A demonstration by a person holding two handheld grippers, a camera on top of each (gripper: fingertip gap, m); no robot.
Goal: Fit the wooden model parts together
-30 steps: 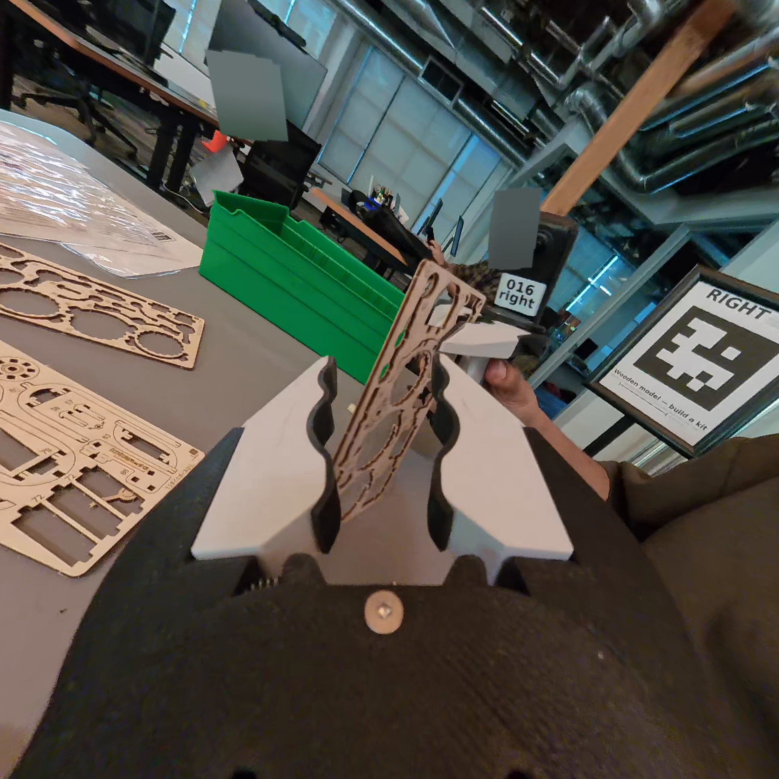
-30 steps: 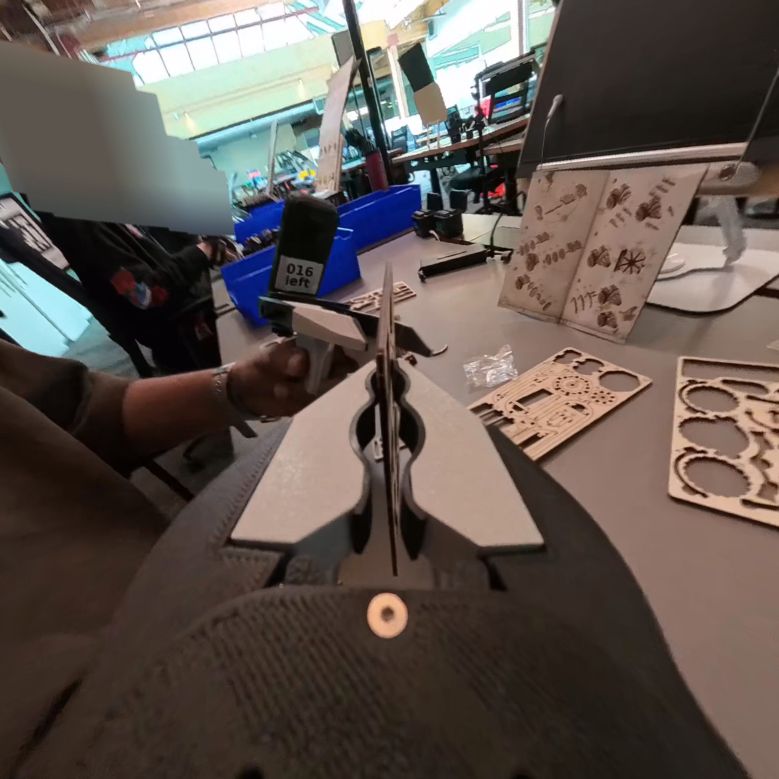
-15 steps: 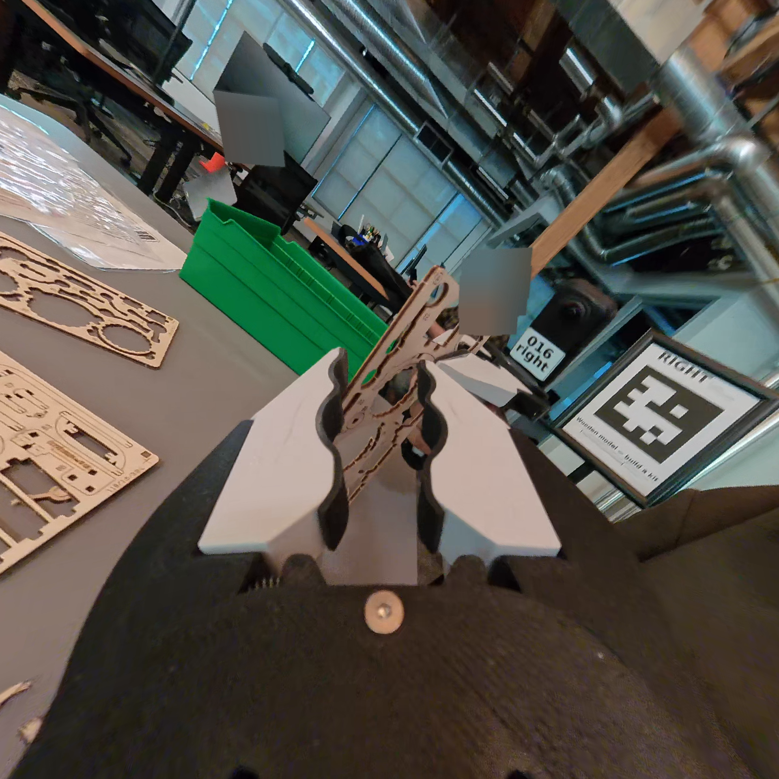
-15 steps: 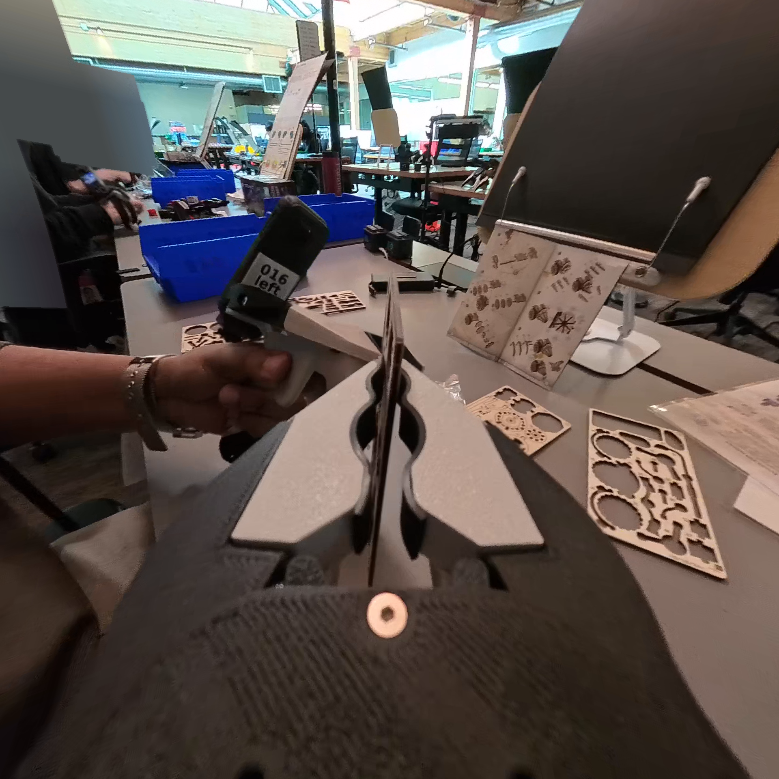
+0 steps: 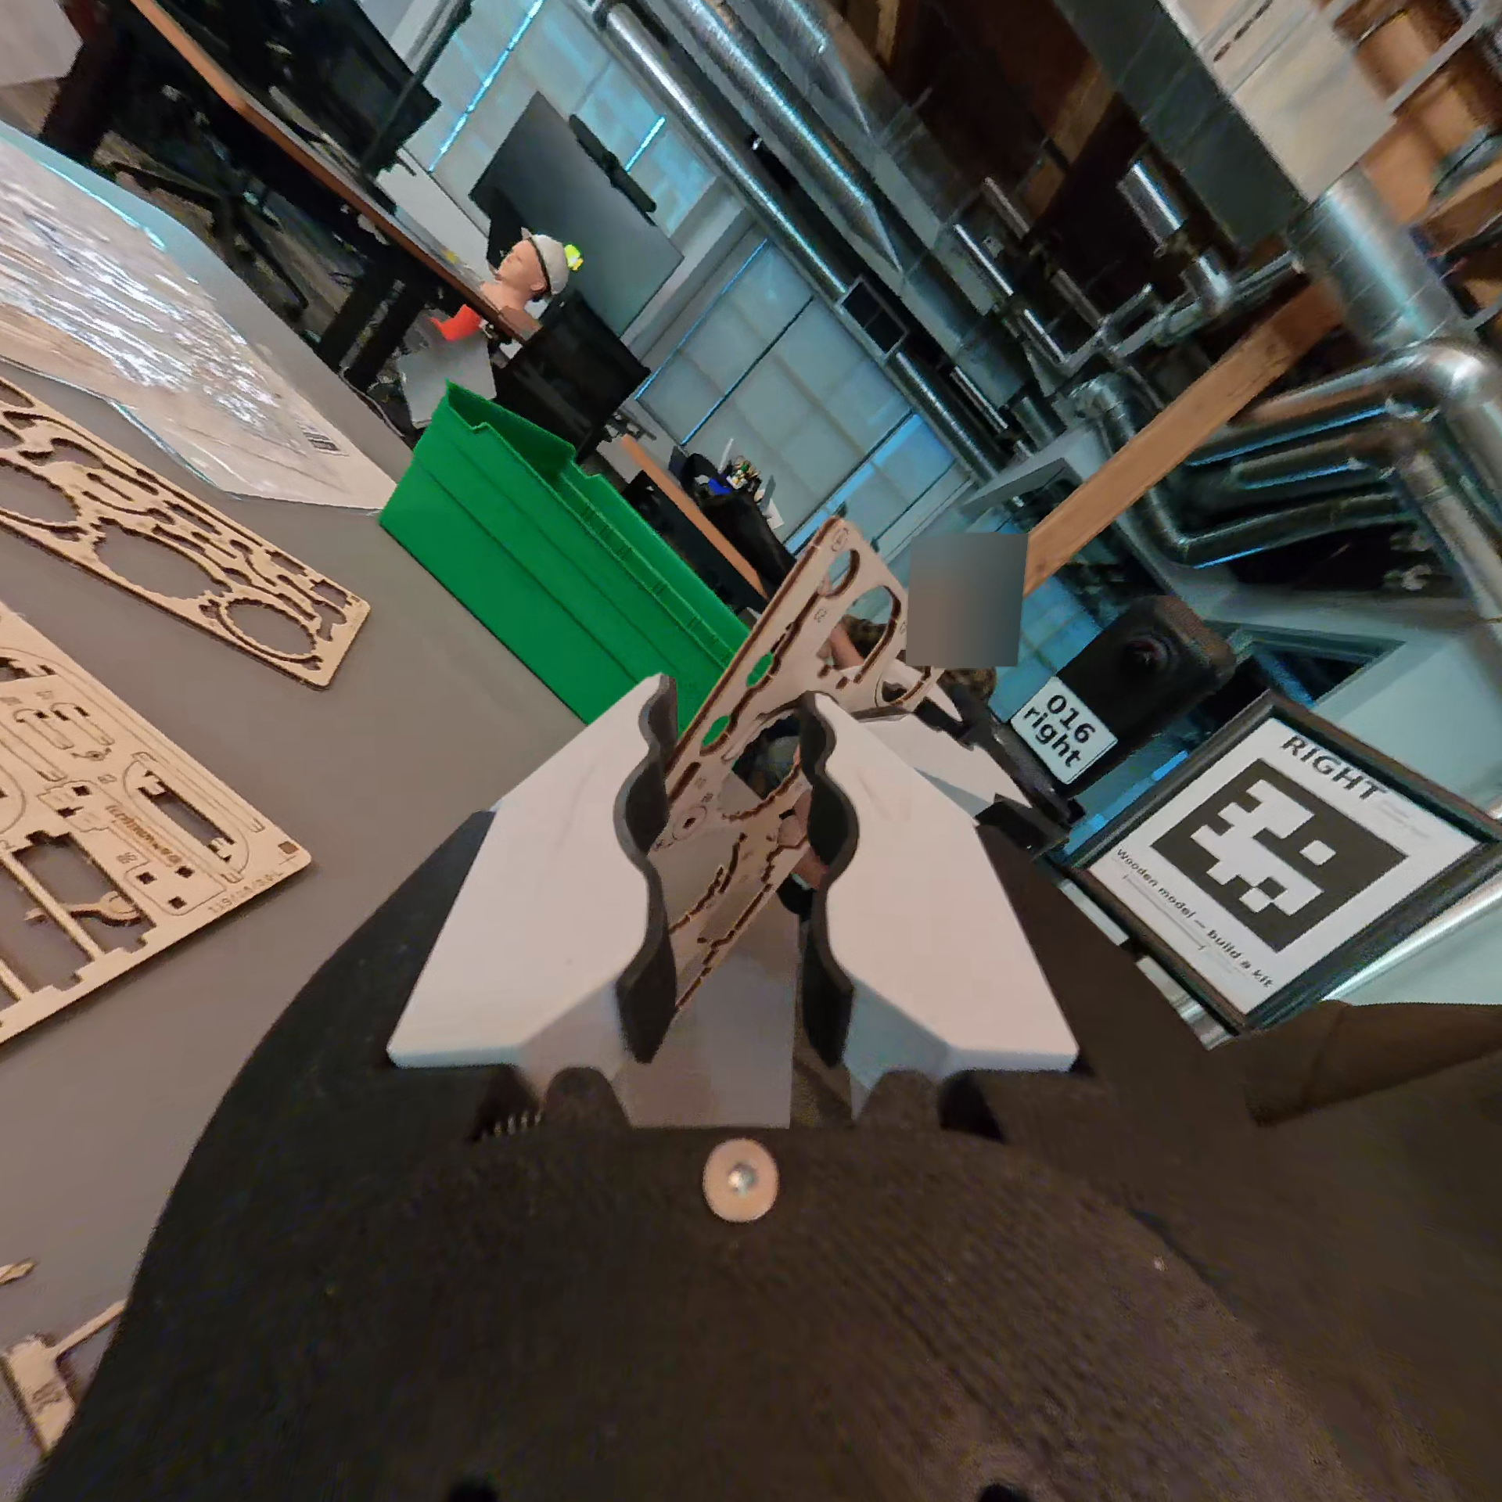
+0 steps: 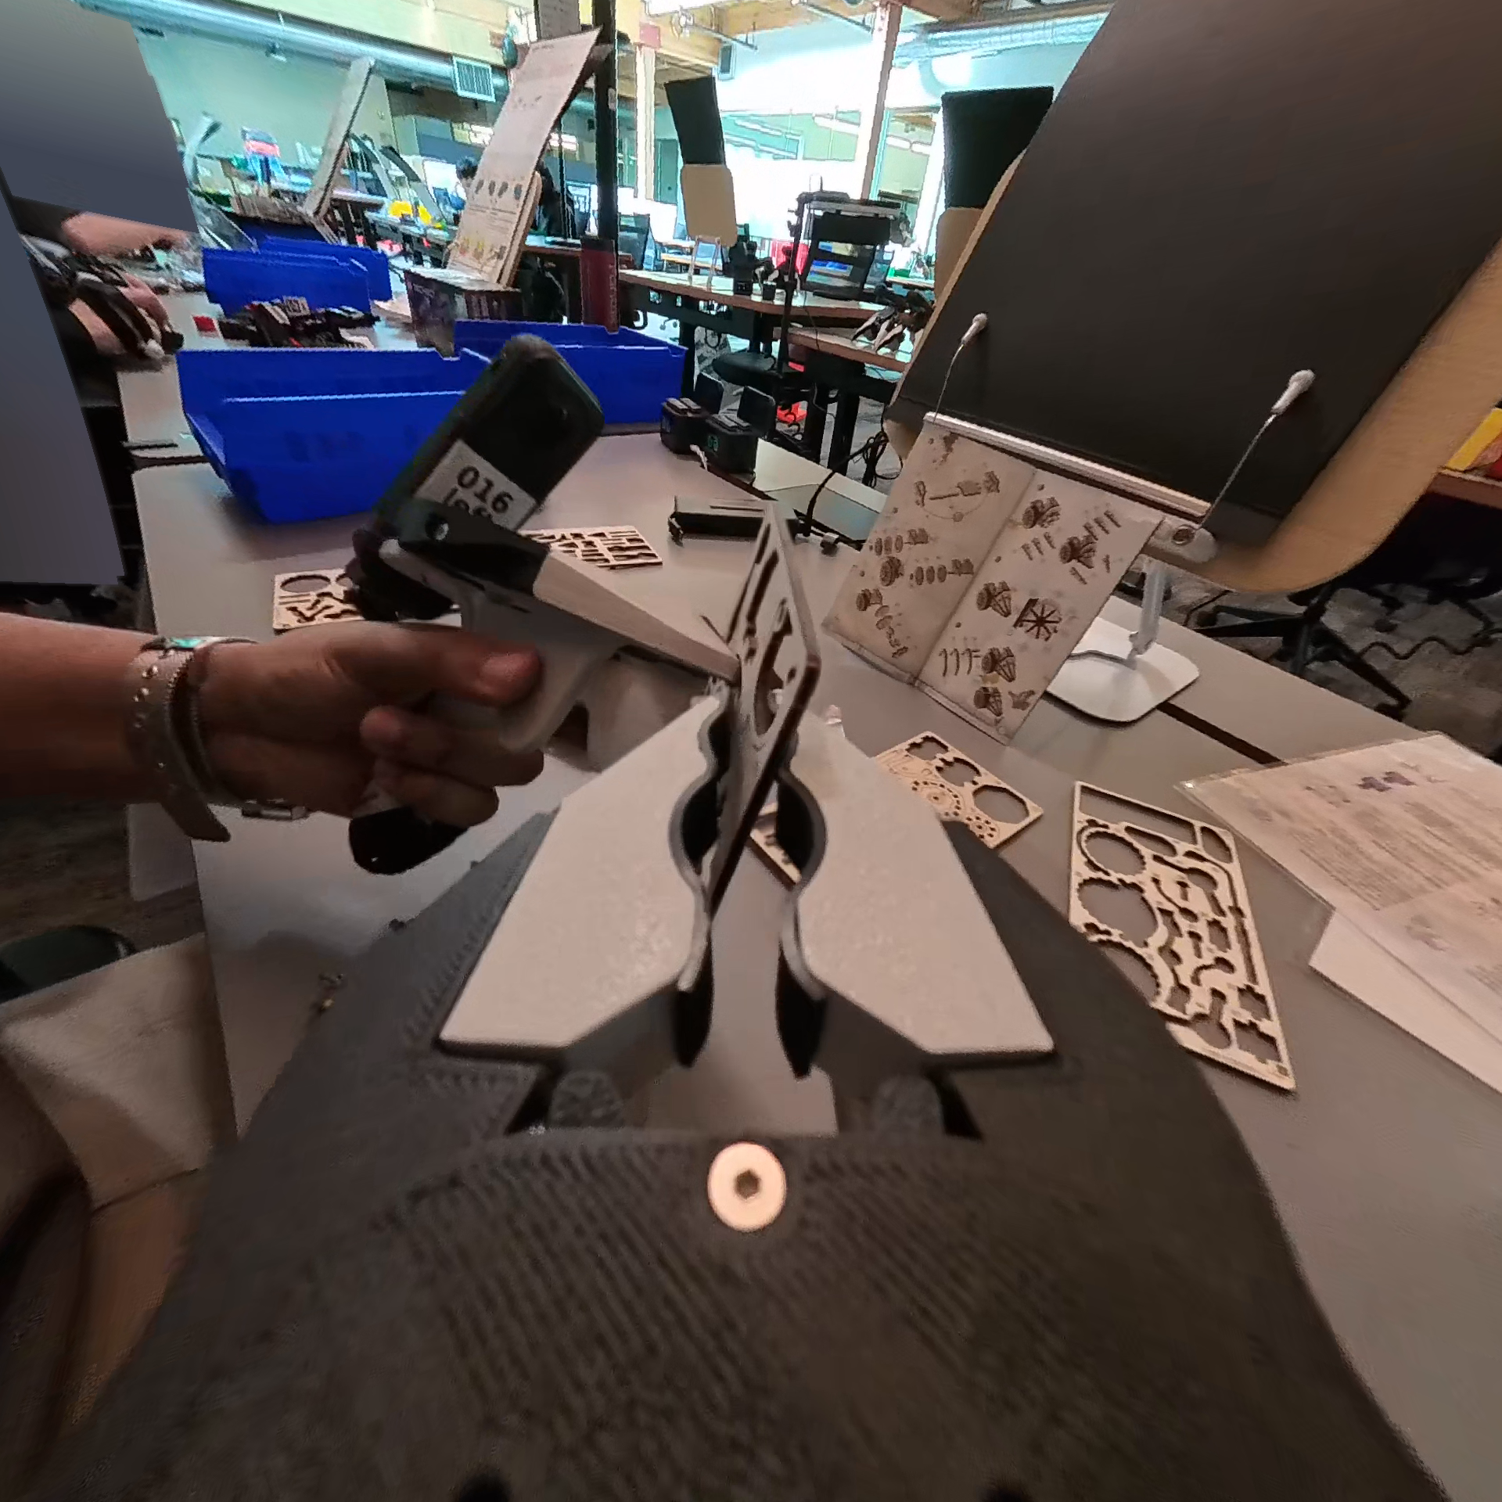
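A thin laser-cut wooden sheet (image 5: 731, 845) with cut-out holes is held up in the air between both grippers. In the left wrist view it runs slantwise through my left gripper (image 5: 735, 707), and both black pads touch it. Its far end reaches my right gripper (image 5: 918, 715). In the right wrist view the sheet (image 6: 772, 618) shows nearly edge-on and leans left between the pads of my right gripper (image 6: 760, 723), which is shut on its lower part. The left gripper (image 6: 715, 658), held in a hand, meets the sheet from the left.
More cut wooden sheets lie flat on the grey table (image 5: 187, 577) (image 5: 106, 853) (image 6: 1178, 918) (image 6: 959, 780). A green bin (image 5: 553, 585), blue bins (image 6: 341, 439), an open booklet on a stand (image 6: 991, 585), sleeved papers (image 6: 1398, 829) and a framed marker sign (image 5: 1276, 861) surround the work spot. Left and right tips are no more than a few centimetres apart.
The left gripper's jaws have narrowed onto the sheet. Both grippers have swung round, and the sheet now leans left in the right gripper instead of standing straight.
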